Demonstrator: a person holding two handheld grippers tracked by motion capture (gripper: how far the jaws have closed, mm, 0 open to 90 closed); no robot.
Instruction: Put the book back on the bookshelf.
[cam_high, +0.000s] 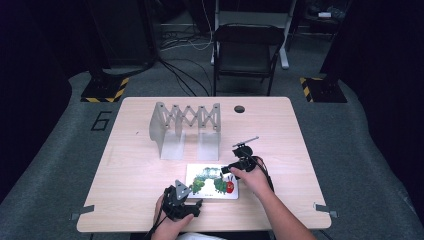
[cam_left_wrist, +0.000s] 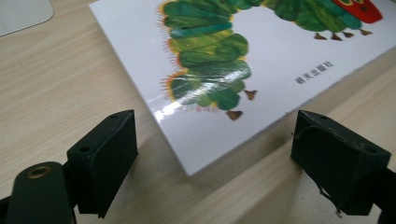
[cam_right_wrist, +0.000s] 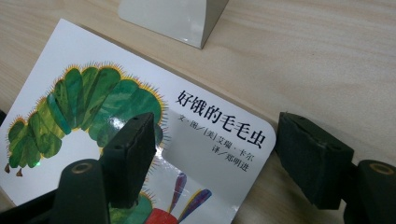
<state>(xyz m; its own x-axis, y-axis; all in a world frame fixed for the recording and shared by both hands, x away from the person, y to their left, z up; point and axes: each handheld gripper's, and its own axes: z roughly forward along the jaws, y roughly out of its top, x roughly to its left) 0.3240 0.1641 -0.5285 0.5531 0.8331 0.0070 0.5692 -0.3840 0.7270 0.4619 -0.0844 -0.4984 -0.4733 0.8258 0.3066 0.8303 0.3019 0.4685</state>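
A white picture book (cam_high: 209, 176) with a green caterpillar on its cover lies flat near the table's front edge. My left gripper (cam_high: 196, 204) sits low at the book's near left corner. In the left gripper view that corner (cam_left_wrist: 196, 140) lies between the wide-apart jaws of the left gripper (cam_left_wrist: 217, 161), with gaps on both sides. My right gripper (cam_high: 226, 170) is at the book's right edge. Its gripper (cam_right_wrist: 219, 154) stands open in the right gripper view, one jaw over the cover (cam_right_wrist: 93, 107) and the other out on the bare wood beside the rounded corner.
A grey metal expanding book rack (cam_high: 186, 125) stands behind the book; one of its feet (cam_right_wrist: 173, 16) is just beyond the book's far edge. A cable hole (cam_high: 239, 109) is in the table's back. A black chair (cam_high: 247, 50) stands beyond the table.
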